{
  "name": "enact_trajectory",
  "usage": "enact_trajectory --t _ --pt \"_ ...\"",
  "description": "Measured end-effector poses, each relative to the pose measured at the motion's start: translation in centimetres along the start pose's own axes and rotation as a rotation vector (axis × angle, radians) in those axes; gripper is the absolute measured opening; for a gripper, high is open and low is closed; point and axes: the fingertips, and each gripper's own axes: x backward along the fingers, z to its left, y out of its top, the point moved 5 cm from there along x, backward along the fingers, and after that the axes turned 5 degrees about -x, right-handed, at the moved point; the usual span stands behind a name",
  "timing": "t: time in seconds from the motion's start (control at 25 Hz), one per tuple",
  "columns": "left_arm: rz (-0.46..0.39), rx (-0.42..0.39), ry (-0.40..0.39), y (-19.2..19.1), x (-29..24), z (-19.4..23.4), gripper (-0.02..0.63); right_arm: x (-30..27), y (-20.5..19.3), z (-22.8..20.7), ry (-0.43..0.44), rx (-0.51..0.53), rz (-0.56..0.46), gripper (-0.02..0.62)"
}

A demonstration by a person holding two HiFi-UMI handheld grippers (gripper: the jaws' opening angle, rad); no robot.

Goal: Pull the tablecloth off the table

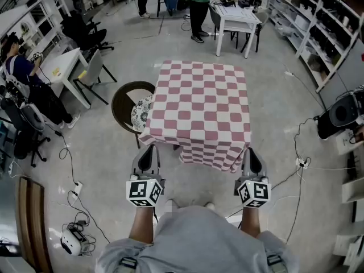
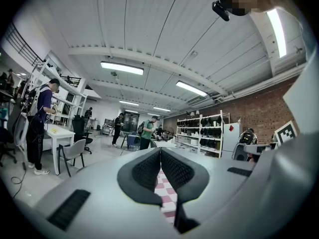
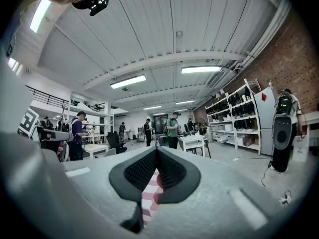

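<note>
A red-and-white checked tablecloth (image 1: 199, 110) covers a small table in front of me, its near hem hanging down. My left gripper (image 1: 149, 148) is held level with its tips by the cloth's near left corner, jaws shut. My right gripper (image 1: 251, 151) sits the same way by the near right corner, also shut. In the left gripper view the dark pads (image 2: 149, 169) meet, and a strip of the tablecloth (image 2: 167, 194) shows in the gap under them. The right gripper view shows closed pads (image 3: 169, 171) over the tablecloth (image 3: 148, 199). No cloth shows pinched between either pair.
A round dark chair (image 1: 126, 104) with a patterned cushion stands against the table's left side. Cables and a power strip (image 1: 77, 189) lie on the floor at left, more cables (image 1: 301, 164) at right. People, white desks (image 1: 236, 19) and shelving (image 1: 310, 27) ring the room.
</note>
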Motion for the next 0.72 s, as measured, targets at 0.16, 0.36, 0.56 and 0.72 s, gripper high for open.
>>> enact_trajectory --t 0.16,0.36,0.56,0.72 --pt "0.001 -0.008 0.002 -0.1 0.0 -1.2 0.006 0.6 -0.2 -1.0 -0.001 -0.002 -0.005 0.002" --pt "0.008 -0.01 0.003 -0.3 0.0 -3.8 0.006 1.9 0.0 -3.0 0.005 0.013 -0.025 0.002" --pt "0.011 -0.012 -0.001 -0.9 -0.3 -7.2 0.006 2.9 -0.4 -5.8 0.013 0.021 -0.013 0.002" --pt "0.018 -0.013 0.005 -1.5 -0.6 -9.6 0.006 3.4 -0.7 -7.7 0.034 0.047 0.009 0.002"
